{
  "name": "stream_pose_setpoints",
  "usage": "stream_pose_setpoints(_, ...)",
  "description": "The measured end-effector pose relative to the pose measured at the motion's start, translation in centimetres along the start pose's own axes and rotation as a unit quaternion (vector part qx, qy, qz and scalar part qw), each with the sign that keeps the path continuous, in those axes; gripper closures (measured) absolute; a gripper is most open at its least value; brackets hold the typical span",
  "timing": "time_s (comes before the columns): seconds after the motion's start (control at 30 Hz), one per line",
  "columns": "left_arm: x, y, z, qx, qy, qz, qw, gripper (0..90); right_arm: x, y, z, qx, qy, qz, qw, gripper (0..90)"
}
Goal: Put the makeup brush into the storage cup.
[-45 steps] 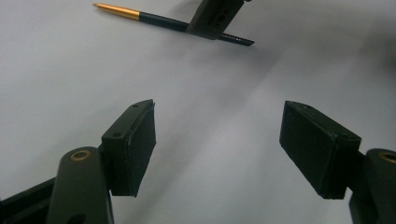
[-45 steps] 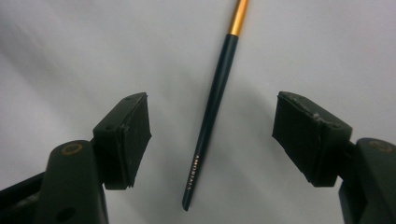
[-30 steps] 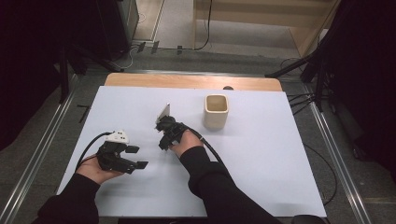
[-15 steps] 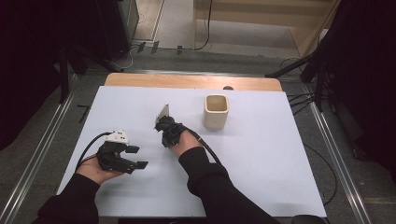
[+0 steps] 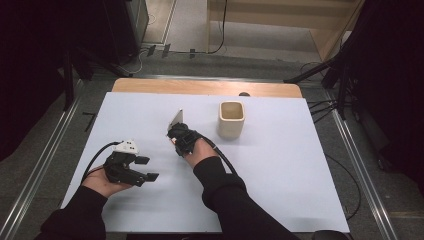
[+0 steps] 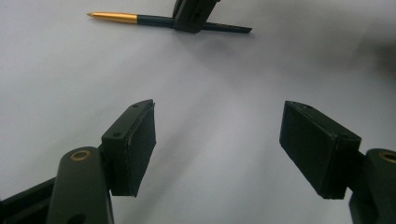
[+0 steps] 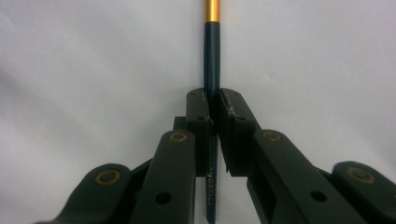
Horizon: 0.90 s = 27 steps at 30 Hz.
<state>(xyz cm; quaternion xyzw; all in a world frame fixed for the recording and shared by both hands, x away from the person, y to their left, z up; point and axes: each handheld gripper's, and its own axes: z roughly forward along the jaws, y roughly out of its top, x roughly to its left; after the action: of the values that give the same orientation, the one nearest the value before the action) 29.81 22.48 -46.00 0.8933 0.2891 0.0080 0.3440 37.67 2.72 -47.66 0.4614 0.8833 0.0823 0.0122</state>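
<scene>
A: Which step does this look like?

B: The pick-up. The right tool [image 7: 213,109] has its jaws closed narrow on a pen [image 7: 211,56], a dark barrel with a gold end. In the right gripper view the barrel runs straight up the middle of the frame, pinched between the pads. In the left gripper view the pen [image 6: 140,18] lies at the top of the frame, and it seems to lie flat on the bench, though contact is hard to confirm.

A: And the other one?

B: The left tool [image 6: 217,140] stands wide open with nothing between its jaws. In the high view it sits at lower left [image 5: 145,169], well apart from the right tool [image 5: 176,131] near the middle.

A: What does the next move call for?

B: Probably a lift, then a carry to the cup [image 5: 231,119], which stands upright just right of centre with its mouth open. That is a guess. The pen would need tipping toward upright so it can drop in without knocking the rim, and a thin, smooth barrel could swivel in the pads.

A: The surface?

B: The bench [image 5: 280,170] has a plain white top, with a wooden strip [image 5: 205,87] along the far edge. Around it are a grey floor, metal rails at either side, cables, and dark drapes at the frame's edges.
</scene>
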Motion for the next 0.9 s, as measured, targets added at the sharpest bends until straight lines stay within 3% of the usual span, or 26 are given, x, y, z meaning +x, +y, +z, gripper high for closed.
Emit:
stream_pose_setpoints(0.17, 0.0, 0.0, 0.0, -0.002, -0.001, -0.002, 1.0000, 27.5, -0.2, 0.0, 0.0, -0.001, 0.003, -0.008, 1.0000, 84.4)
stream_pose_setpoints(0.37, 0.0, 0.0, 0.0, -0.003, 0.000, -0.002, 1.0000, 27.5, -0.5, 0.0, -0.2, -0.006, 0.005, -0.001, 1.0000, 84.5)
stream_pose_setpoints(0.4, 0.0, 0.0, 0.0, -0.003, 0.000, -0.003, 1.0000, 27.5, -0.8, 0.0, -0.4, -0.011, 0.014, 0.010, 0.9998, 84.5)
stream_pose_setpoints(0.57, 0.0, 0.0, 0.0, -0.005, 0.002, -0.001, 1.0000, 27.6, -1.4, -0.2, -1.3, -0.023, 0.035, 0.014, 0.9990, 84.5)
stream_pose_setpoints(0.73, 0.1, 0.0, -0.2, -0.006, 0.003, -0.001, 1.0000, 27.6, -1.9, -0.7, -2.4, -0.037, 0.064, -0.001, 0.9973, 84.6)
stream_pose_setpoints(0.9, 0.0, 0.1, -0.1, -0.006, 0.002, -0.001, 1.0000, 27.6, -2.2, -1.1, -3.0, -0.049, 0.075, -0.009, 0.9959, 84.6)
